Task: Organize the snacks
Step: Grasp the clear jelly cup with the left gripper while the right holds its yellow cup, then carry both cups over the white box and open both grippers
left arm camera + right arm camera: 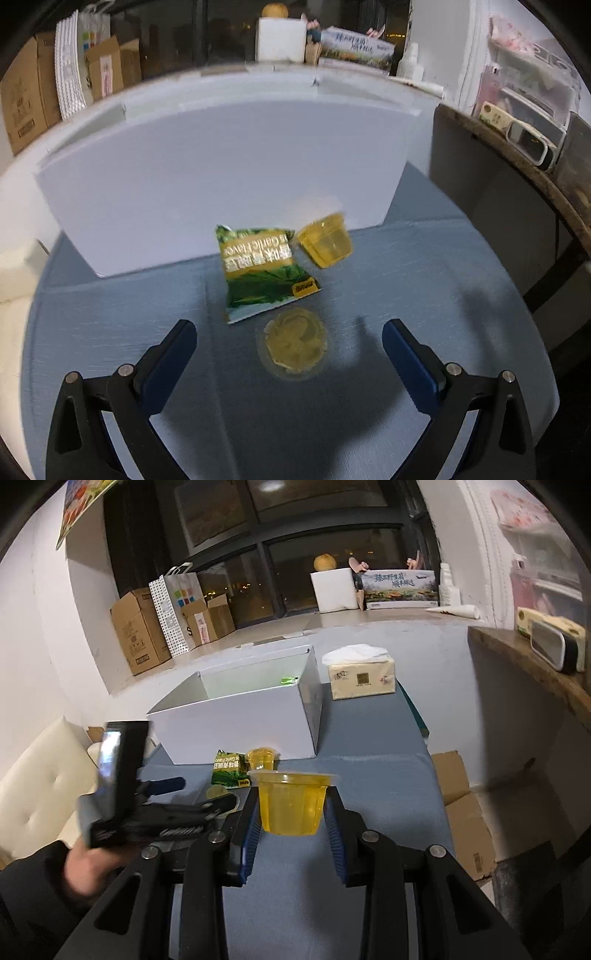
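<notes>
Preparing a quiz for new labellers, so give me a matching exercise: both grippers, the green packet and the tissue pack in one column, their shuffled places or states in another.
Column one:
1. left gripper
2. right gripper
3. green packet
4. tissue pack

Column two:
A. beside the white box, towards the far end of the table
B. shut on a yellow jelly cup
C. open wide, gripping nothing
D. lying on the blue cloth, in front of the white box

Pairs: 1-C, 2-B, 3-D, 4-A
</notes>
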A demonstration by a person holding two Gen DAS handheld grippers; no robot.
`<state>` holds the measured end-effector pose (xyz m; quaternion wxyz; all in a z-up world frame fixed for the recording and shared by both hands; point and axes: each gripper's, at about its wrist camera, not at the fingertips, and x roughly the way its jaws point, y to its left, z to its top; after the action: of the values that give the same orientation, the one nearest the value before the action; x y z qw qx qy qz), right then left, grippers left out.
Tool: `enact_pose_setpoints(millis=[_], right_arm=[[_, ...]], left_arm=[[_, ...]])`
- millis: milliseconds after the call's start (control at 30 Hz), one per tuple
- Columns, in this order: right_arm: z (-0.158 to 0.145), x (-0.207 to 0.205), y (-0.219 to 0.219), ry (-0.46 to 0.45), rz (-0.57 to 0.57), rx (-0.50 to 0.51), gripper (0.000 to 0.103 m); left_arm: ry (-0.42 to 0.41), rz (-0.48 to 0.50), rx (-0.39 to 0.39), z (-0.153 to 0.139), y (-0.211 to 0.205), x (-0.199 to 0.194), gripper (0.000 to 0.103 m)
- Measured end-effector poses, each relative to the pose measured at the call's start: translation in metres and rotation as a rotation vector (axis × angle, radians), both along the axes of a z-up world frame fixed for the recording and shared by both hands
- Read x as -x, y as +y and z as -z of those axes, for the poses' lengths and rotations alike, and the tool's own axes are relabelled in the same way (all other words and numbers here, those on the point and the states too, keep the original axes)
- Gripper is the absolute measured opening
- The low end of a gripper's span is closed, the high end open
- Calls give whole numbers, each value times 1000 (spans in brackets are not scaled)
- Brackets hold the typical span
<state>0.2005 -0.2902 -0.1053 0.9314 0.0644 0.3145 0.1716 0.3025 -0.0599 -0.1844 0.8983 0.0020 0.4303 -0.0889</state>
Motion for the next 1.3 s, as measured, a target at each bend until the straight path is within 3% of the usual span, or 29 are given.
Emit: enact_pose_setpoints(millis=[33,67,167,400,633,900,1033,1067,1300], right_arm=[[1,1,-1,2,5,2,36],[3,1,-2,5,5,2,36],[7,1,-5,18,-1,-13,36],[10,2,3,16,-22,-14,36],[15,-4,23,29,-59,-11,36],[4,-31,75,4,-155,3,36],[-16,-59,102,-28,-191,-4,36],[-19,-65,106,-34,-193,-3,36],[-27,-86,130,-56,-207,7,36]], left_arm=[[2,1,-2,3,0,-1,92],[9,2,-2,6,-1,-2,71],[16,0,-5,10,1,-2,42],[-28,1,34,-3,10,9,42],[-120,18,86,-42,28,50,42],[-218,-17,118,-82,72,92,42],[-245,-35,123,-98,95,80,37],[-242,-37,123,-100,99,74,28],[-224,-22,123,-89,108,58,28]])
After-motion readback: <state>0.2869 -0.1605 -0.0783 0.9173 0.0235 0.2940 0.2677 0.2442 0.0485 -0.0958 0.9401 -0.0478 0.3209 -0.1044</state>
